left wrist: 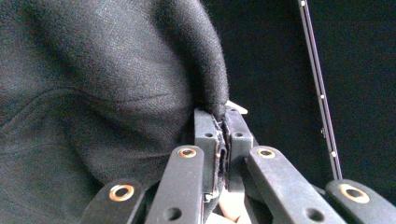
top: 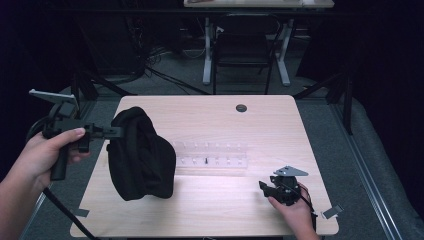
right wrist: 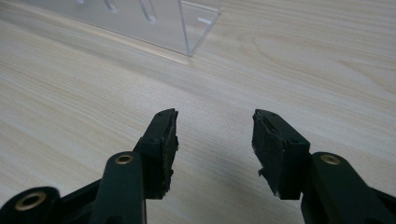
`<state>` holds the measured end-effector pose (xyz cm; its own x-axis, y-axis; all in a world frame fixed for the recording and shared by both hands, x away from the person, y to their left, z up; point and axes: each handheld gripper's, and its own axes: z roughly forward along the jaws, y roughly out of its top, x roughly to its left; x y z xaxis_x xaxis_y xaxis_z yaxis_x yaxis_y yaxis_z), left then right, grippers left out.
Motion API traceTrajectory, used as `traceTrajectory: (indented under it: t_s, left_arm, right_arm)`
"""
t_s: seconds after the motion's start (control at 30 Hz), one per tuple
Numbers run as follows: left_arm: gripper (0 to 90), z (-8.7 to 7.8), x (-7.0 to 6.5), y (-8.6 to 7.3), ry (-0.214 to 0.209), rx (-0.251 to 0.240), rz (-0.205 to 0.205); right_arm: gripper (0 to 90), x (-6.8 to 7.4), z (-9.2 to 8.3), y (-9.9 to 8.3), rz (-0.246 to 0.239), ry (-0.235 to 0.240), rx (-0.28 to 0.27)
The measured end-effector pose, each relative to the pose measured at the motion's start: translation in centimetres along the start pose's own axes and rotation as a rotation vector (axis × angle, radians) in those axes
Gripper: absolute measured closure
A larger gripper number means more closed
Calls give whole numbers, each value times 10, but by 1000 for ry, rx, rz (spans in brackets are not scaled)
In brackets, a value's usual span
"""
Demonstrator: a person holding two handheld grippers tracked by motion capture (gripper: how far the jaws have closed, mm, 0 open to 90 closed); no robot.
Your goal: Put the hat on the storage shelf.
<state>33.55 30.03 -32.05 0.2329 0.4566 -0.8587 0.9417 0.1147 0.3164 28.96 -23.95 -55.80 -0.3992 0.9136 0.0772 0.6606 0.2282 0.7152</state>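
Observation:
A black knitted cloth [top: 141, 155] hangs in a bundle over the left part of the wooden table [top: 260, 120], its lower end resting on the tabletop. My left gripper [top: 117, 132] is shut on the cloth's upper left edge; in the left gripper view the jaws pinch a fold of the black cloth [left wrist: 107, 79] at the left gripper's tip [left wrist: 223, 116]. My right gripper [top: 264, 187] rests low near the table's front right, open, with nothing between its jaws. In the right gripper view the open right gripper [right wrist: 215, 128] points over bare wood toward a clear rack [right wrist: 154, 21].
A clear plastic rack [top: 212, 155] with small pegs lies across the middle of the table, just right of the cloth. A dark round grommet [top: 241, 108] sits near the far edge. A chair [top: 242, 45] and desk legs stand beyond the table.

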Motion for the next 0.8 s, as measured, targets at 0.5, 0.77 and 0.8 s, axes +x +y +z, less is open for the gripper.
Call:
traceTrajectory:
  t_s: [0.5,0.77,0.8]
  left_arm:
    - [873,13,-12,16,12,-3,12]
    - [873,21,-23,24,11,-7,29]
    - [873,23,-26,26,6,-6,34]
  right_arm:
    - [497,1,3,2,-2,8,-5]
    - [497,1,4,3,5,11,-10]
    - [497,1,3,3,3,12,-7]
